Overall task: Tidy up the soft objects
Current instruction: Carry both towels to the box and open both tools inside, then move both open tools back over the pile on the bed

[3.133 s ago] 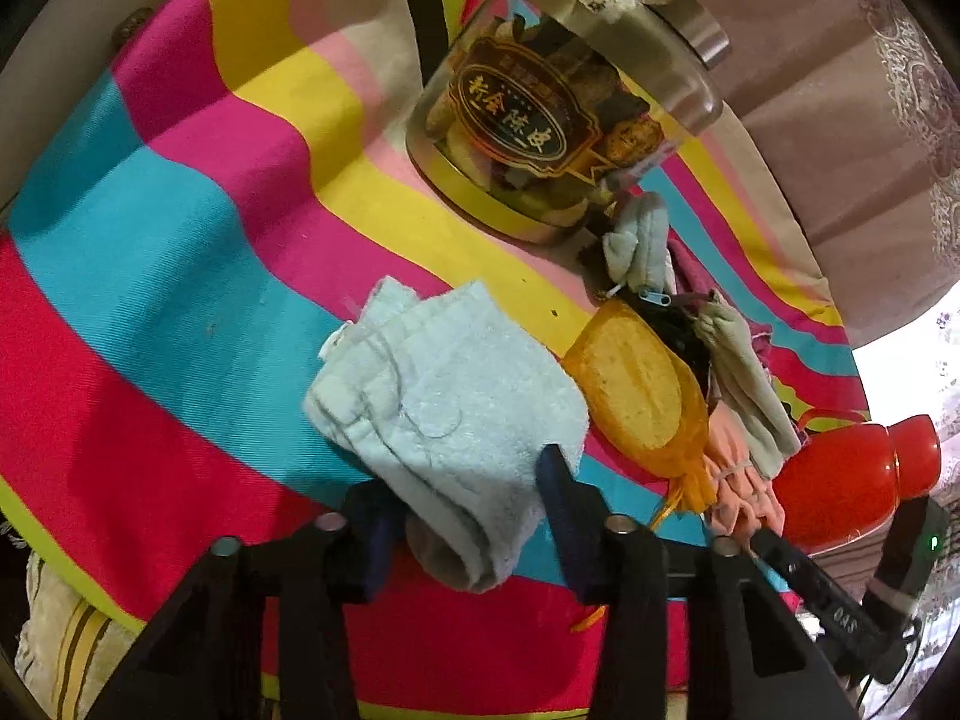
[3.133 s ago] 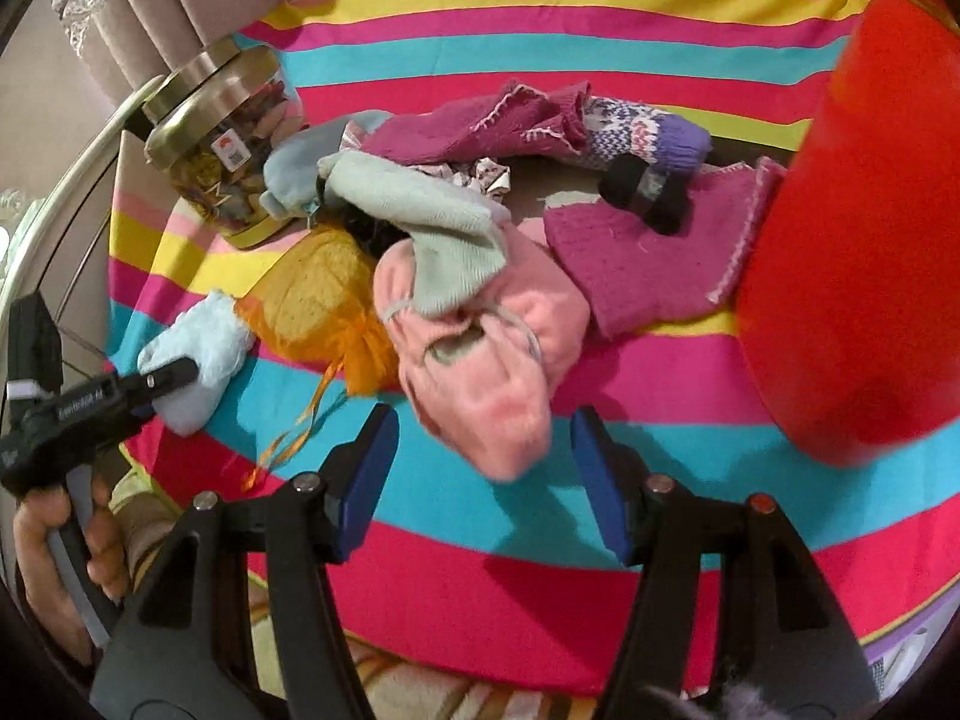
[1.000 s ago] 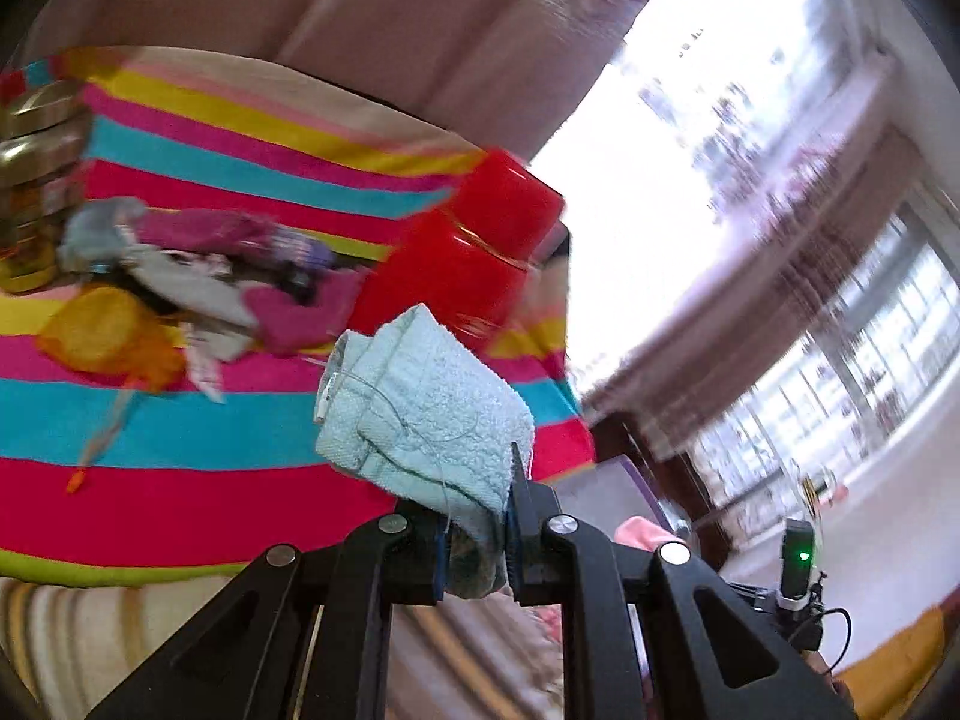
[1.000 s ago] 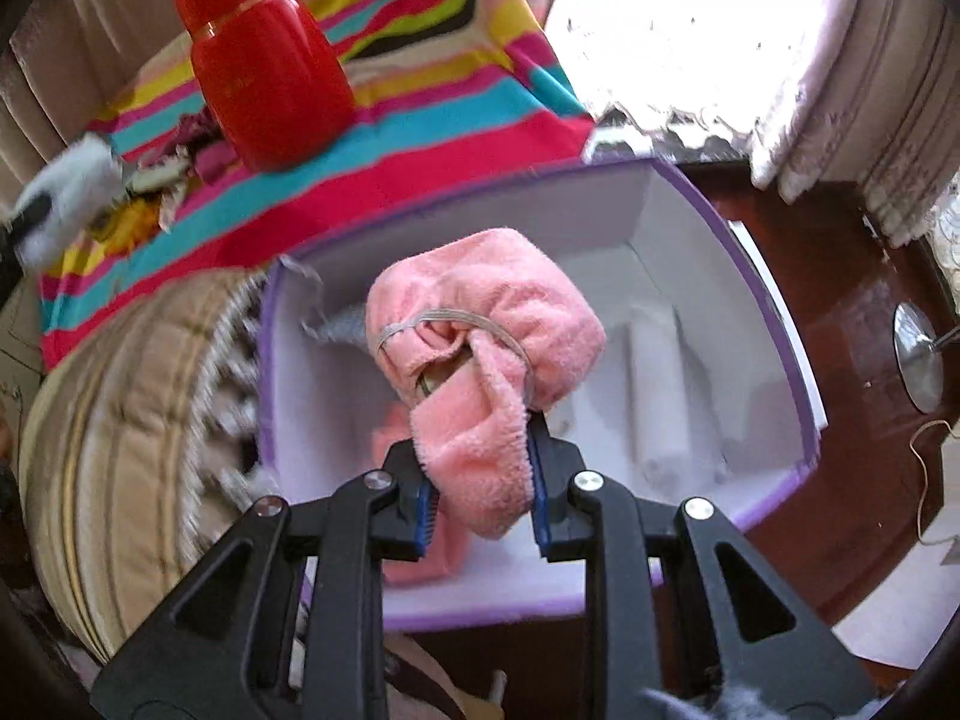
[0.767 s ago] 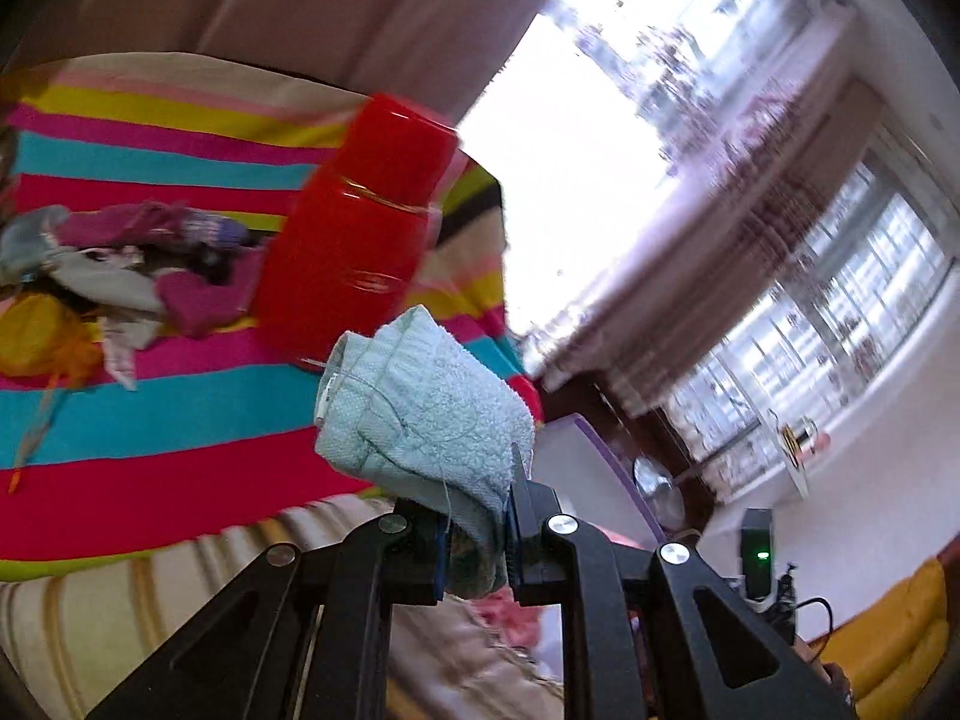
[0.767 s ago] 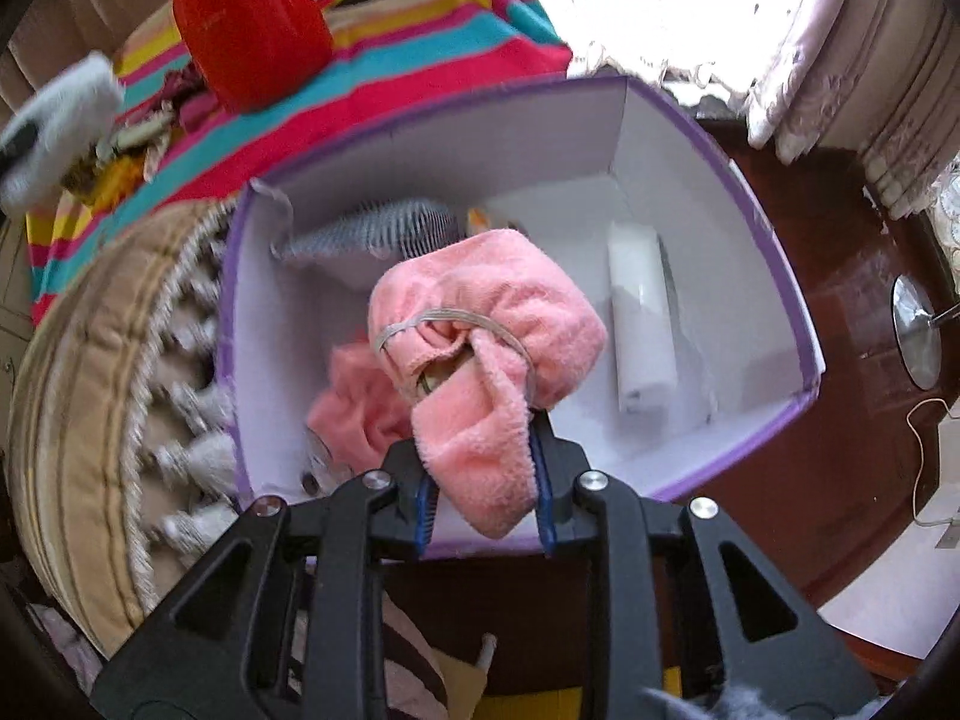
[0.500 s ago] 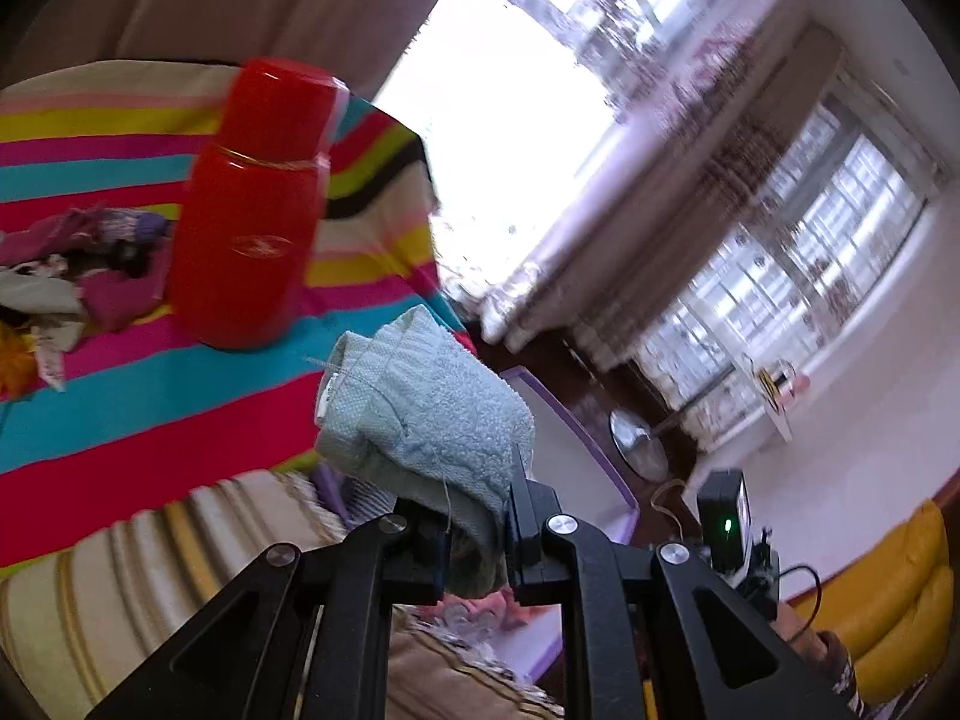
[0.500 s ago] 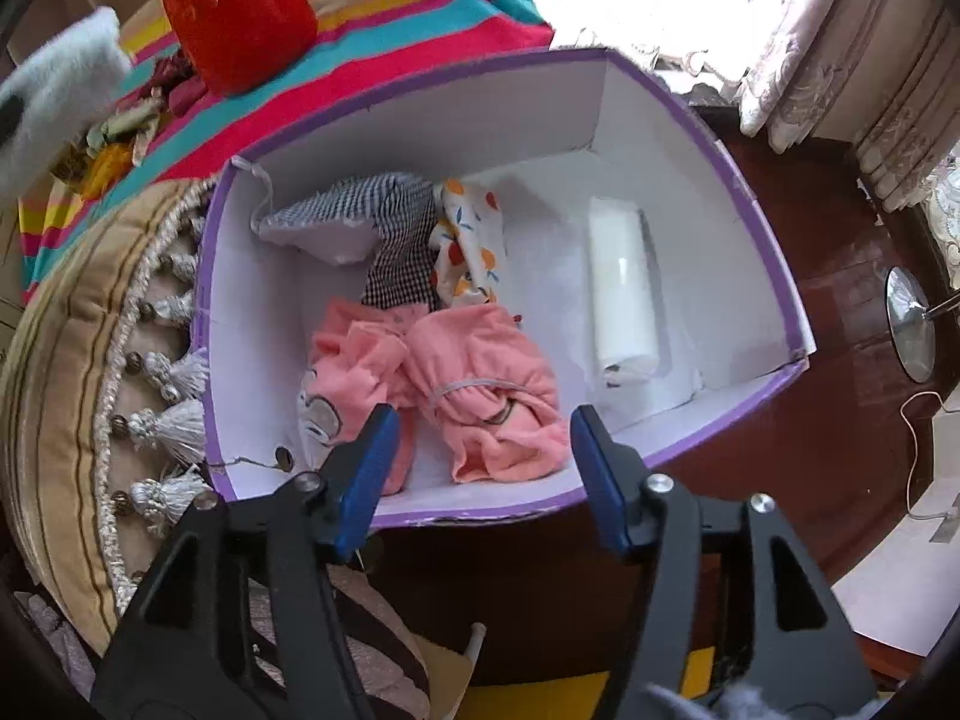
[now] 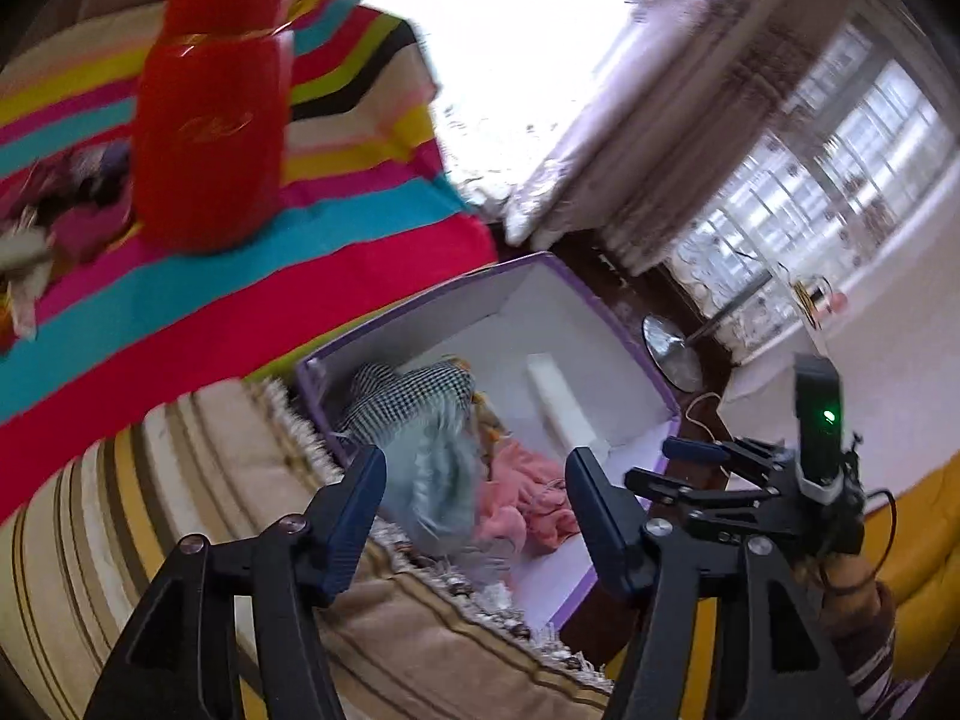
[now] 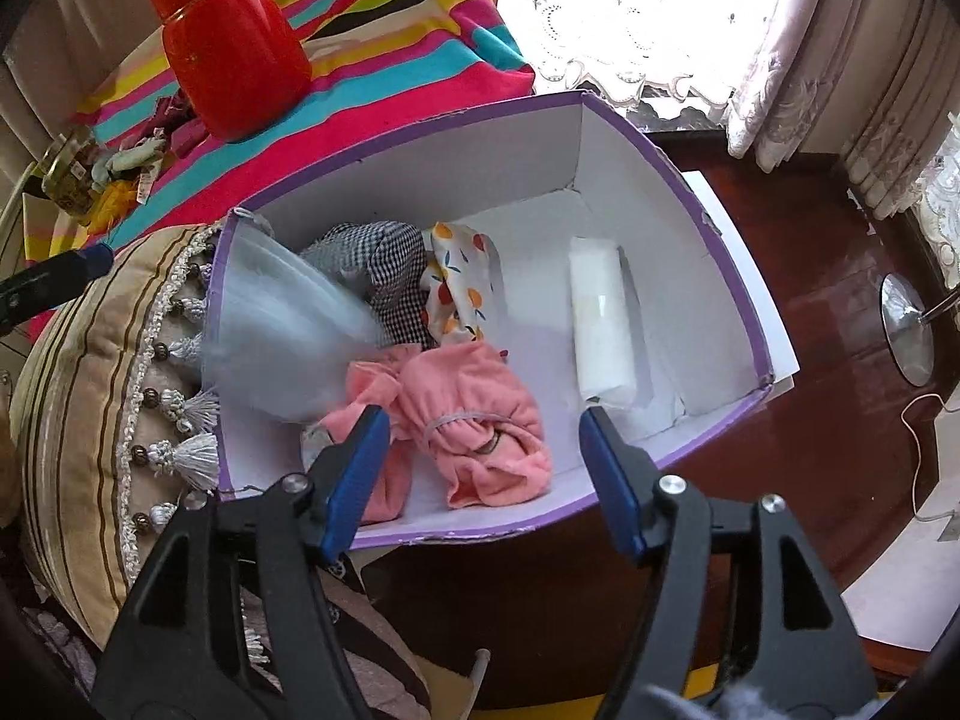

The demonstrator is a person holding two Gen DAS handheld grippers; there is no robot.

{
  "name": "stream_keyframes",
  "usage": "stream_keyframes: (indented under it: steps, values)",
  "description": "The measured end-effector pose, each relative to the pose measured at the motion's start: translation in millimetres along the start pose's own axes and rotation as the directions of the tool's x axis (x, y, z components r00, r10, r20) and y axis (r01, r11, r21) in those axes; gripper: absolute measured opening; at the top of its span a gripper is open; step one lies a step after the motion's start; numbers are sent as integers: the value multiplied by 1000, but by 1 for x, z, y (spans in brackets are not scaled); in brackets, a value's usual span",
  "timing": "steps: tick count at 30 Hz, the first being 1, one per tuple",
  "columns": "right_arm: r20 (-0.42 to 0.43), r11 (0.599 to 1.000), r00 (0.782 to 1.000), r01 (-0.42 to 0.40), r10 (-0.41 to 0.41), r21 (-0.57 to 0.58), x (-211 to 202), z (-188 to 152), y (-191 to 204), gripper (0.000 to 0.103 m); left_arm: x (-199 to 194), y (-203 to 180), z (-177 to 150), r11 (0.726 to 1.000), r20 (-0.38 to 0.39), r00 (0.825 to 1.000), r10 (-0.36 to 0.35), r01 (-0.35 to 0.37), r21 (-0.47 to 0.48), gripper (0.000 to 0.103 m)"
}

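Release just made: left gripper (image 9: 474,507) now spread, pale blue towel (image 10: 282,348) blurred, dropping into purple box (image 10: 708,222) beside pink towel (image 10: 474,420). Right gripper (image 10: 486,474) spread too, empty above box. Two items stowed; socks (image 10: 129,162) on striped cloth (image 10: 384,78) remain.

I see a striped cloth (image 10: 384,90) covering the surface at my eleven o'clock, with a red bottle (image 10: 231,54) standing on it and a heap of small knitted items (image 10: 135,162) beside a glass jar (image 10: 66,177) at ten o'clock.
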State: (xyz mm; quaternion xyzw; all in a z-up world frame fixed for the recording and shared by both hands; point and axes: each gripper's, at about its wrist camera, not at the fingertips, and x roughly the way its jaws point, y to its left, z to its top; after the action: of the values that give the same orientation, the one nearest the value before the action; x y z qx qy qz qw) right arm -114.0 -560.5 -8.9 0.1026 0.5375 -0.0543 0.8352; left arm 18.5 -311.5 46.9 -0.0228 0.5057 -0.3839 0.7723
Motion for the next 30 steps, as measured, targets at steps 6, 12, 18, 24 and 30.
stream_keyframes:
  steps: [6, 12, 18, 24, 30]
  values:
    - [9, 1000, 1000, -8, 8, -8, 0, 5, 5, 69, -17, 20, 3, 999, 42, 999, -6, 8, -51, 64]
    - [44, 998, 998, -38, 40, -46, -5, 15, 27, 69, -23, 29, 3, 997, 65, 998, 4, 1, -75, 64]
    - [78, 994, 995, -57, 65, -96, -7, 32, 58, 69, -40, 49, 4, 995, 114, 991, 68, -58, -86, 64]
    - [165, 983, 983, -49, 79, -177, -17, 50, 106, 80, -67, 72, 1, 974, 196, 955, 224, -212, -80, 69]
    - [255, 969, 966, 10, 54, -245, -29, 67, 149, 87, -105, 92, -6, 914, 331, 852, 405, -387, -122, 85]
